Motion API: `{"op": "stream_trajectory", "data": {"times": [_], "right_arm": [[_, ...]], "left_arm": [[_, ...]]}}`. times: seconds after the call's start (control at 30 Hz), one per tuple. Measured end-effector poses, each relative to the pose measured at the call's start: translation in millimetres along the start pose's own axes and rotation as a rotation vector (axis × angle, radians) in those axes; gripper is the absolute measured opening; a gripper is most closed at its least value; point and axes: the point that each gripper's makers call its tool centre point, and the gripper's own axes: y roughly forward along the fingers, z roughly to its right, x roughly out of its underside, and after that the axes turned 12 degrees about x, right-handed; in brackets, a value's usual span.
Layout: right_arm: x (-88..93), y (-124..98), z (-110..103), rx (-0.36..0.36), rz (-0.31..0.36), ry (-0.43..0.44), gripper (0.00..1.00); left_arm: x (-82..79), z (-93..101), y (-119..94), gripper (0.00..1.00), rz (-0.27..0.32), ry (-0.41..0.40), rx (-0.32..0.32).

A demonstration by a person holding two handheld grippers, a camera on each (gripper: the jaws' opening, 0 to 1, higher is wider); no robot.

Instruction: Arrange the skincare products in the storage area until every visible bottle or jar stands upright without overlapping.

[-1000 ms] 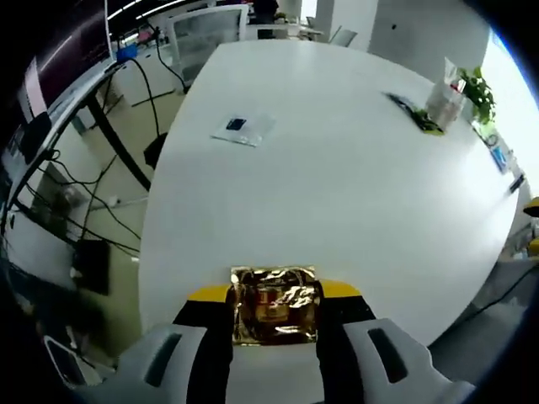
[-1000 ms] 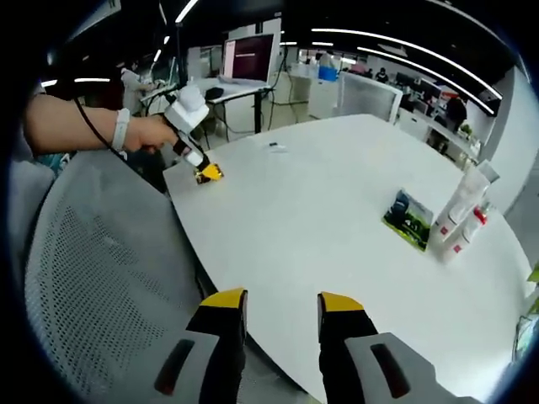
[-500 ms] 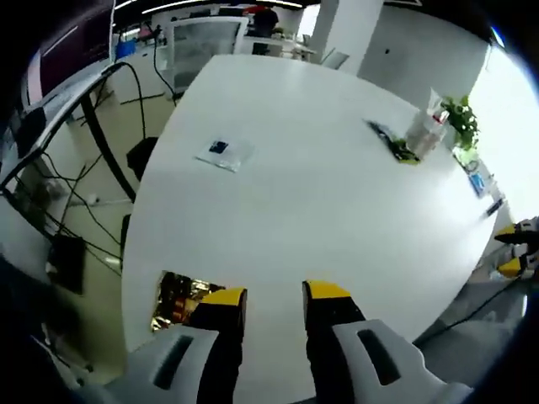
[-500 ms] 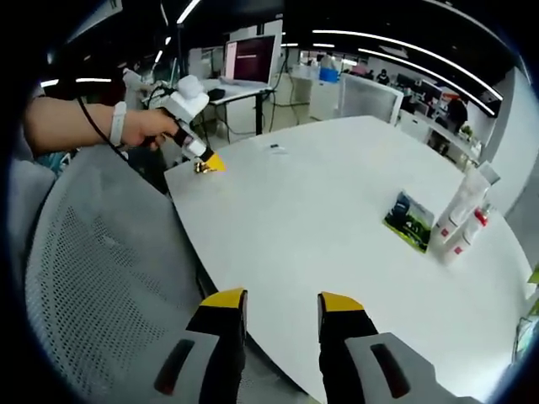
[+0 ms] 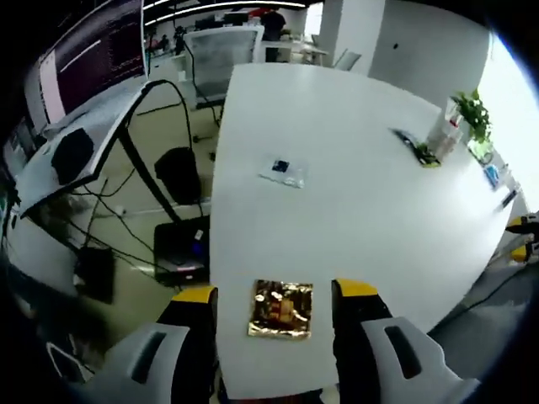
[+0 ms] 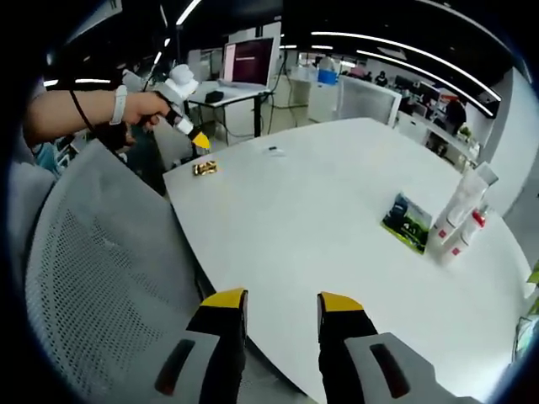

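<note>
1. Since a second ago, we have let go of the crinkled gold foil sachet (image 5: 282, 309), which was pinched between our left gripper's (image 5: 274, 296) jaws; those jaws now stand spread and empty either side of it, lifted clear above the table.
2. Our right gripper (image 6: 281, 305) hovers with its jaws apart, grasping nothing, over the near edge of the white oval table (image 6: 337, 244).
3. The gold sachet lies flat by the table's edge nearest the left gripper, well apart from everything else; in the right gripper view it is a small glint (image 6: 205, 168) at the far left edge.
4. Two white upright tubes with red caps (image 6: 463, 219) stand side by side near the table's right edge, just beside a flat green-and-black packet (image 6: 406, 220).
5. A small clear-wrapped sachet with a dark square (image 5: 283, 170) lies alone mid-table.
6. We judge the task barely under way: the tubes stand, but the flat items are scattered and ungathered.
</note>
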Motion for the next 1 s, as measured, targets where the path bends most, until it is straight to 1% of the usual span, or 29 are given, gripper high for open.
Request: {"op": "stream_trajectory", "data": {"times": [0.13, 0.2, 0.27, 0.4, 0.43, 0.47, 0.5, 0.53, 0.63, 0.7, 0.77, 0.9, 1.0], "right_arm": [[-0.1, 0, 3, 0.007, 0.003, 0.012, 0.28], [-0.1, 0, 3, 0.008, 0.003, 0.012, 0.28], [0.2, 0, 3, 0.007, 0.003, 0.011, 0.28], [0.1, 0, 2, 0.005, 0.003, 0.010, 0.28], [0.3, 0, 3, 0.005, 0.002, 0.010, 0.28], [0.7, 0, 3, 0.005, 0.000, 0.011, 0.28], [1.0, 1, 3, 0.005, -0.001, 0.011, 0.28], [0.8, 1, 2, 0.004, -0.001, 0.011, 0.28], [1.3, 1, 2, 0.003, -0.004, 0.006, 0.28], [1.1, 1, 2, 0.002, -0.004, 0.007, 0.27], [1.4, 1, 2, 0.002, -0.006, 0.009, 0.27], [1.6, 1, 3, 0.005, -0.004, 0.012, 0.27], [1.4, 1, 3, 0.006, -0.003, 0.012, 0.27]], "left_arm": [[21.5, 5.8, 17, 0.60, -0.082, 0.056, 0.016], [28.2, 8.2, 22, 0.60, -0.113, 0.076, 0.021], [30.0, 8.0, 28, 0.59, -0.122, 0.102, 0.016], [32.9, 7.7, 32, 0.56, -0.141, 0.131, 0.012], [35.2, 7.7, 33, 0.55, -0.161, 0.149, 0.015], [35.6, 7.3, 34, 0.54, -0.166, 0.157, 0.015], [36.4, 7.9, 35, 0.54, -0.167, 0.160, 0.015], [33.3, 9.5, 35, 0.53, -0.145, 0.147, 0.030], [32.1, 10.1, 35, 0.52, -0.142, 0.153, 0.024], [31.7, 11.8, 36, 0.48, -0.141, 0.158, 0.032], [30.2, 14.1, 36, 0.38, -0.124, 0.160, 0.037], [31.4, 17.0, 37, 0.35, -0.121, 0.151, 0.032], [32.1, 18.8, 37, 0.33, -0.134, 0.160, 0.036]]}}
